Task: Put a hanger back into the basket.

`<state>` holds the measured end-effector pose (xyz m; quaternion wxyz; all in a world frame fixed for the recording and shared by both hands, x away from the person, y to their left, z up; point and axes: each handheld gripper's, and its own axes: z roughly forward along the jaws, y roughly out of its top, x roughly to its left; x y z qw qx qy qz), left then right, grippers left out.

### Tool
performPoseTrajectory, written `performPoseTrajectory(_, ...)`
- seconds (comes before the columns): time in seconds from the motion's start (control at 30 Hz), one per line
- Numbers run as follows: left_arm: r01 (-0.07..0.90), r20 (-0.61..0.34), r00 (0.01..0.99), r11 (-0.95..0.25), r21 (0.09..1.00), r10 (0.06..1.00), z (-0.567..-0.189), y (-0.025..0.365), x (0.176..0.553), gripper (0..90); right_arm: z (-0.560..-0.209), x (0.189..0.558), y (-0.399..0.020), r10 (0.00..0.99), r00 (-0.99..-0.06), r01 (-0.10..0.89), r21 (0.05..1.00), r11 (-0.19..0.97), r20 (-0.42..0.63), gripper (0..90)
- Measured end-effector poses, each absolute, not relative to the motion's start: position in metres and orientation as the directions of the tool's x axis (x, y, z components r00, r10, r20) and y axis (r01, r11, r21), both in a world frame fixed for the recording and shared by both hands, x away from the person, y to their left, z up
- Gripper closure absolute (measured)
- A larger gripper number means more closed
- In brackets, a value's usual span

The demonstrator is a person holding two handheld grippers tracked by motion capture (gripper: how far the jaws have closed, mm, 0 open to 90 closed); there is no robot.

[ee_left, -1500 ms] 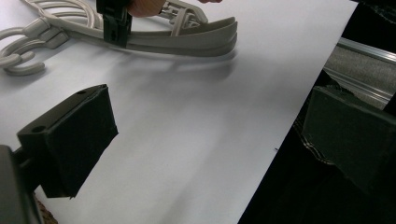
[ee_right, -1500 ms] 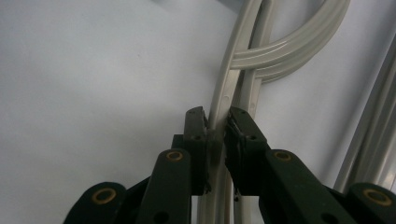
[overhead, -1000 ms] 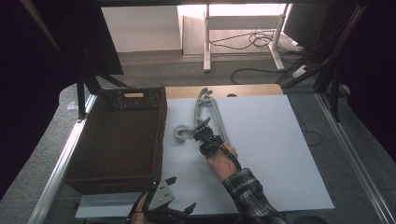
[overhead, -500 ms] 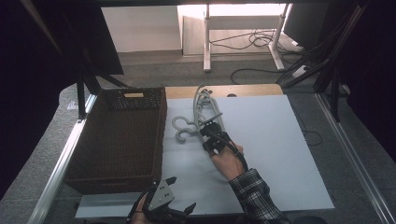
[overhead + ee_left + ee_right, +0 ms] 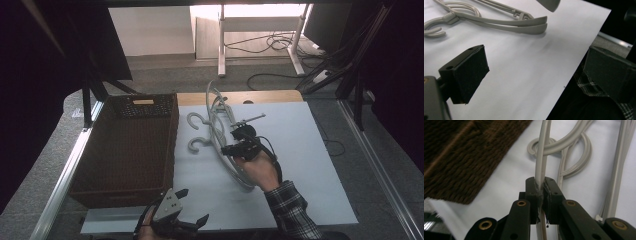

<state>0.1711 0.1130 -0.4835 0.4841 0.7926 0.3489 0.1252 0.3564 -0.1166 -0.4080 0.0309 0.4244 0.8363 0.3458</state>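
Right gripper view: hanger clamped between jaws.

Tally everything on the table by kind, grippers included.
Grey hangers: 3, as far as the tangle shows; one hanger is clamped in the right gripper
Brown woven basket: 1
White sheet: 1
Grippers: 2, counting the left gripper
Total: 7

The tabletop is of light wood, and a large white sheet covers most of it. On the left side a dark brown woven basket stands, its side touching the sheet's edge. On the sheet, just beside the basket, pale grey plastic clothes hangers lie in a loose pile, their hooks toward the basket.
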Motion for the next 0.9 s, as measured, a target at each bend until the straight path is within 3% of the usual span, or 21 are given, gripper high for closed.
performPoseTrajectory(0.33, 0.444, -0.191, 0.706, -0.215, 0.870, 0.682, -0.472, 0.121, 0.176, 3.1, -0.401, 0.334, -0.147, 0.651, -0.712, 0.618, 0.673, 0.405, 0.262, 82.7)
performPoseTrajectory(0.47, 0.444, -0.226, 0.693, -0.158, 0.882, 0.685, -0.460, 0.123, 0.183, 5.2, -0.399, 0.323, -0.156, 0.627, -0.730, 0.598, 0.700, 0.391, 0.273, 82.7)
performPoseTrajectory(0.6, 0.460, -0.324, 0.658, -0.021, 0.888, 0.680, -0.442, 0.135, 0.195, 13.4, -0.394, 0.308, -0.160, 0.606, -0.749, 0.570, 0.728, 0.381, 0.269, 82.7)
performPoseTrajectory(0.8, 0.456, -0.294, 0.647, -0.047, 0.889, 0.704, -0.430, 0.130, 0.211, 16.2, -0.391, 0.294, -0.157, 0.596, -0.770, 0.528, 0.751, 0.396, 0.227, 82.7)
performPoseTrajectory(0.9, 0.479, -0.335, 0.642, -0.020, 0.877, 0.689, -0.425, 0.124, 0.227, 14.8, -0.392, 0.288, -0.156, 0.599, -0.777, 0.504, 0.759, 0.411, 0.192, 82.7)
